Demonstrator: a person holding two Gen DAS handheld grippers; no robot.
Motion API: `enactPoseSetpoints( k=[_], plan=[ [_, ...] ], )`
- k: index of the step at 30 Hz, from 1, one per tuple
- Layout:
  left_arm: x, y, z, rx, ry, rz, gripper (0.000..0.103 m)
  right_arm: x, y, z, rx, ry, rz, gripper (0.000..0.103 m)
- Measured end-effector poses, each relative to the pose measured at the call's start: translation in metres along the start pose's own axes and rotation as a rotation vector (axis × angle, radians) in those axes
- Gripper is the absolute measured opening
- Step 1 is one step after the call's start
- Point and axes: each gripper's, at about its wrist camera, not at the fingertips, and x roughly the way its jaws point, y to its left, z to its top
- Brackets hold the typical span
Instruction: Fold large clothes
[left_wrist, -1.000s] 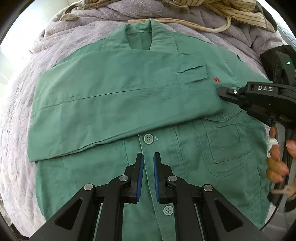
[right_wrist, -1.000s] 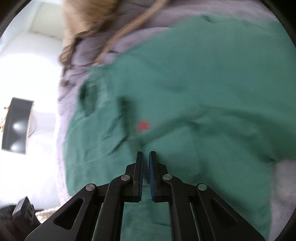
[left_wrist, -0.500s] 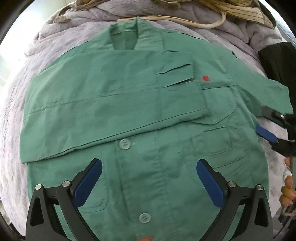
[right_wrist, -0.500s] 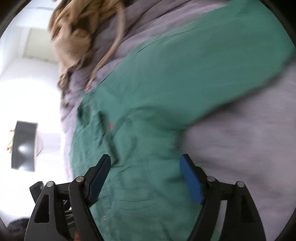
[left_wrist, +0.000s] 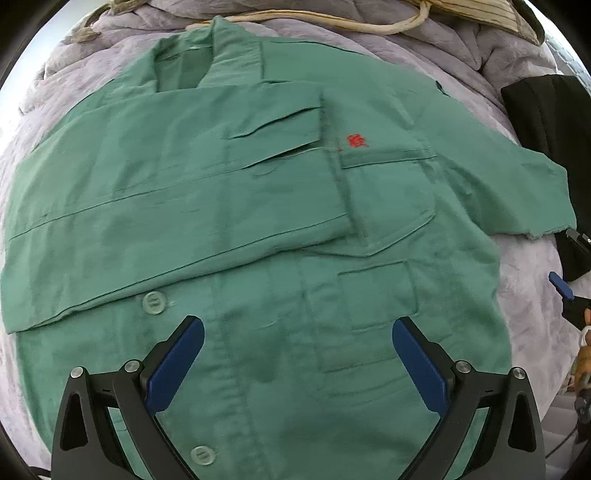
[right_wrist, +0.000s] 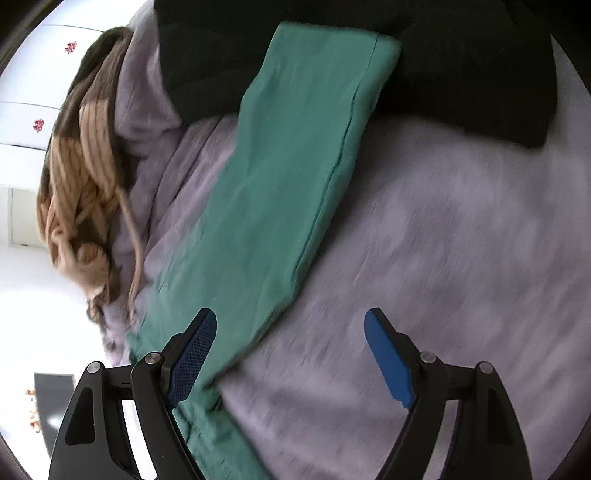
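Found the green jacket (left_wrist: 258, 221) spread front-up on the lilac quilt (left_wrist: 524, 302), collar toward the far edge, buttoned down the placket. Saw one sleeve (left_wrist: 166, 206) already laid across the chest, cuff ending just beside the red embroidery (left_wrist: 356, 140), most likely to narrow the garment into a rectangle before any lengthwise fold. Noted the other sleeve (right_wrist: 295, 155) stretched straight out over the quilt on the right-hand side, not yet folded in, cuff resting on a black garment (right_wrist: 461, 74) near the bed's edge. Held the left gripper (left_wrist: 297, 325) pointing almost straight down above the lower front, between a button (left_wrist: 153, 303) and the lower pocket (left_wrist: 376, 299), with jaws just opened to their widest, nothing between the pads and only cloth beneath. Judged that hover a waiting post, well placed for pinning the body flat against any dragging of the cloth. Carried the right gripper (right_wrist: 291, 314) out beside the loose sleeve, jaws likewise just opened wide and gripping nothing, one pad above the sleeve's edge and the other above bare quilt. Read that placing as an approach for pinching the sleeve and bringing it over the chest to match the first. Left the tan striped garment (right_wrist: 81, 147) heaped beyond the collar, apart from the work. Expected some sliding of soft cloth on the plush quilt; thought a firm pinch toward the cuff end the wiser choice.
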Motion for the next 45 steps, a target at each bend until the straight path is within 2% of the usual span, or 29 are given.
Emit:
enactPoseSetpoints(
  k=[6,11,13,15,16,17,18,20,26,32,36,40,45],
  plan=[
    [0.008,-0.024,0.010,0.003,-0.008,-0.041,0.102,0.013,-0.001,0.043,-0.014,-0.054,0.009,0.083],
    [0.013,-0.043,0.018,0.056,-0.008,-0.021,0.102,0.027,-0.004,0.068,0.032,-0.075,0.064,0.082],
    [0.017,-0.047,0.021,0.064,0.001,-0.034,0.102,0.030,-0.007,0.076,0.082,-0.090,0.101,0.080],
    [0.022,-0.050,0.022,0.059,0.027,-0.051,0.102,0.032,-0.009,0.078,0.132,-0.088,0.143,0.070],
    [0.024,-0.050,0.022,0.057,0.034,-0.057,0.102,0.034,-0.009,0.079,0.153,-0.079,0.162,0.043],
    [0.025,-0.049,0.022,0.049,0.037,-0.060,0.102,0.035,-0.009,0.080,0.164,-0.068,0.160,0.003],
    [0.024,-0.047,0.021,0.033,0.030,-0.059,0.102,0.035,-0.008,0.081,0.168,-0.058,0.137,0.004],
    [0.021,-0.041,0.020,0.004,0.017,-0.062,0.102,0.033,-0.004,0.081,0.148,-0.057,0.150,0.004],
    [0.007,-0.020,0.017,-0.014,-0.043,-0.028,0.102,0.013,0.049,0.066,-0.029,-0.039,0.301,0.004],
    [-0.016,0.015,0.015,-0.032,-0.121,-0.012,0.102,-0.005,0.154,0.013,-0.350,0.003,0.377,0.004],
    [-0.029,0.041,0.011,-0.047,-0.157,0.000,0.102,0.004,0.231,-0.049,-0.579,0.062,0.400,0.004],
    [-0.047,0.080,0.003,-0.063,-0.206,0.046,0.102,0.040,0.289,-0.136,-0.789,0.150,0.357,0.004],
    [-0.061,0.140,-0.009,-0.110,-0.234,0.095,0.102,0.117,0.310,-0.234,-0.848,0.311,0.299,0.004]
  ],
)
